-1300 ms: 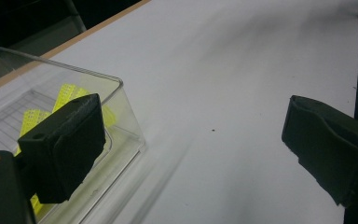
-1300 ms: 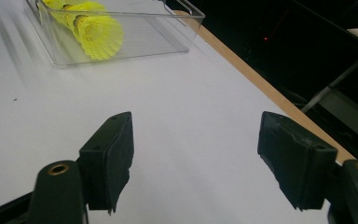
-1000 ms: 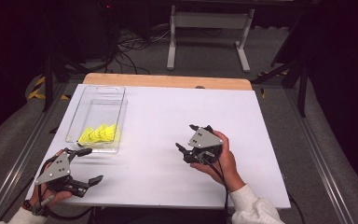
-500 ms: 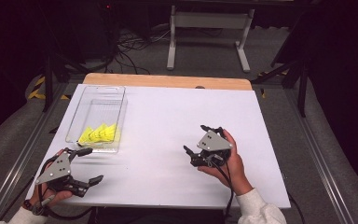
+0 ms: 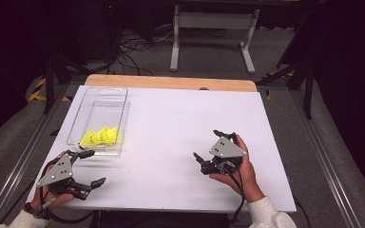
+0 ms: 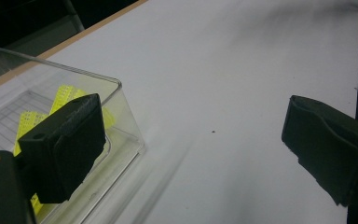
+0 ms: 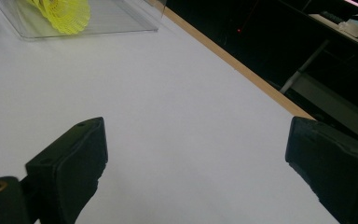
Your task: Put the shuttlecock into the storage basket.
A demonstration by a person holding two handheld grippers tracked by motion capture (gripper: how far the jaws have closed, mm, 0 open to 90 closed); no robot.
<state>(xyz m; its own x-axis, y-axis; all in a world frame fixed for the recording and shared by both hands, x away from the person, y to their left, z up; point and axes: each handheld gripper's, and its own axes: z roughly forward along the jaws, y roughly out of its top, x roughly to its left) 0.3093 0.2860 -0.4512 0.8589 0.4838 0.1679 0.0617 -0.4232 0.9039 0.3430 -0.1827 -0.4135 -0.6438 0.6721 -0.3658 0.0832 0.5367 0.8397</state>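
Several yellow mesh shuttlecocks (image 5: 101, 137) lie at the near end of a clear plastic tray (image 5: 91, 105) on the left of the white table. My left gripper (image 5: 94, 167) rests open just in front of the tray's near corner, with nothing between its jaws. In the left gripper view the left gripper (image 6: 191, 140) looks past the tray's corner (image 6: 121, 91) and the shuttlecocks (image 6: 67, 95). My right gripper (image 5: 206, 145), held in a hand at the near right, is open over bare table. Its jaws have just been opening and hold nothing. Past the right gripper (image 7: 196, 154) in its own view, the tray (image 7: 121, 21) and a shuttlecock (image 7: 63, 11) lie far off.
The white table top (image 5: 171, 123) has a wooden strip (image 5: 171, 82) along its far edge. Beyond it stand a metal stand (image 5: 214, 21) and floor cables (image 5: 138, 45). Metal rails (image 5: 323, 161) run along both sides.
The right hand has drawn back toward the near right of the table, and its jaws have spread wider. The left gripper has stayed where it was.
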